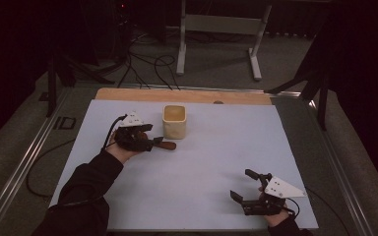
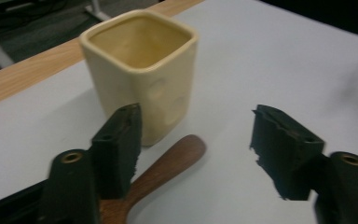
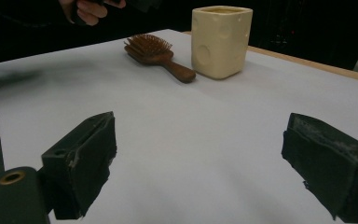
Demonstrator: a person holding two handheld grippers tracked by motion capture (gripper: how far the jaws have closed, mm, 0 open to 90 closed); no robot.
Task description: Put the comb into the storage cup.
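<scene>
Your left gripper (image 1: 146,136) hovers over the brush (image 3: 156,53), jaws spread, nothing pinched. The brush lies flat, its handle tip just beside the cup (image 1: 174,121), at the cup's 7 o'clock. Your right gripper (image 1: 245,184) rests at the table's (image 1: 211,162) 5 o'clock, jaws spread.

Dim room, lit table, soft focus up close

The high view is dark and grainy beyond the pale table (image 1: 202,162); in the left gripper view the cup (image 2: 142,70) looks soft and the near jaws blur, and faint shadows lie beside the brush (image 3: 156,53) in the right gripper view
</scene>
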